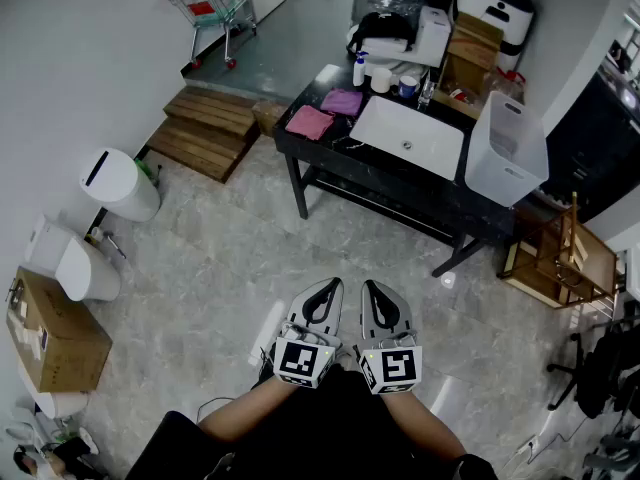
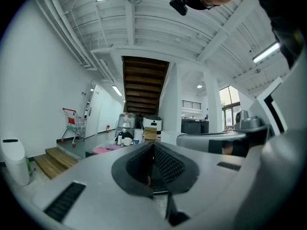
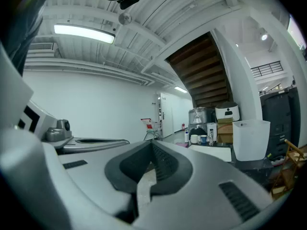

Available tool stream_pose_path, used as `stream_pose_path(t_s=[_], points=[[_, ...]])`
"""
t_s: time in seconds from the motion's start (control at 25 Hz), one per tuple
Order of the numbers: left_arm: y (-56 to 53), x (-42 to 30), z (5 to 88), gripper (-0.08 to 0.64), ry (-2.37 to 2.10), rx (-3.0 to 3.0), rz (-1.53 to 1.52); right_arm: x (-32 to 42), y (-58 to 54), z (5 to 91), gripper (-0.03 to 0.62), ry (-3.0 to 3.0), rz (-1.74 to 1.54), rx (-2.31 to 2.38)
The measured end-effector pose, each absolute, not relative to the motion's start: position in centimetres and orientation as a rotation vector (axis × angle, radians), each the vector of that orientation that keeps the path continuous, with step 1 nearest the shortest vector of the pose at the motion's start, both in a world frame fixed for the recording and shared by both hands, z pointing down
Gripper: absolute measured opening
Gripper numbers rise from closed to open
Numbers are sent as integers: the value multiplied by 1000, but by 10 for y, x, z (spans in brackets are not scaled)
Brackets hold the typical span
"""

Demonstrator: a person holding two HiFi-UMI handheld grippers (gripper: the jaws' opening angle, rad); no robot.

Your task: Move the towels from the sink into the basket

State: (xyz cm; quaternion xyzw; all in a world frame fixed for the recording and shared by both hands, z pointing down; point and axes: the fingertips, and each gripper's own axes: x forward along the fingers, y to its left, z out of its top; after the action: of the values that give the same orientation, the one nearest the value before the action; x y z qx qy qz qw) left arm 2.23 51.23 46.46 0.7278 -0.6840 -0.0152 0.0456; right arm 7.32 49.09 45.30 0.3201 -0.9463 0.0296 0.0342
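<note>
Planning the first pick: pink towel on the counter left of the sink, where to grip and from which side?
Pinch the pink towel at its near edge, from above, on the table's open front side. It lies flat and limp near the front-left corner, so a sideways hold looks unlikely; the purple towel and a bottle crowd its far side.
</note>
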Motion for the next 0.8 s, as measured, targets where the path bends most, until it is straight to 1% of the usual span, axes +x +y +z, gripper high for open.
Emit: stream_pose_path(t_s=[0.24,0.48,0.8], points=[[511,14,462,8,-2153,2193,-74,79,489,463,17,-2929,143,958],[507,-18,471,9,-2165,2135,-50,78,484,461,18,-2998,205,915],[466,-53,485,9,-2080,2196,-55,50,443,494,18,-2916,254,952]])
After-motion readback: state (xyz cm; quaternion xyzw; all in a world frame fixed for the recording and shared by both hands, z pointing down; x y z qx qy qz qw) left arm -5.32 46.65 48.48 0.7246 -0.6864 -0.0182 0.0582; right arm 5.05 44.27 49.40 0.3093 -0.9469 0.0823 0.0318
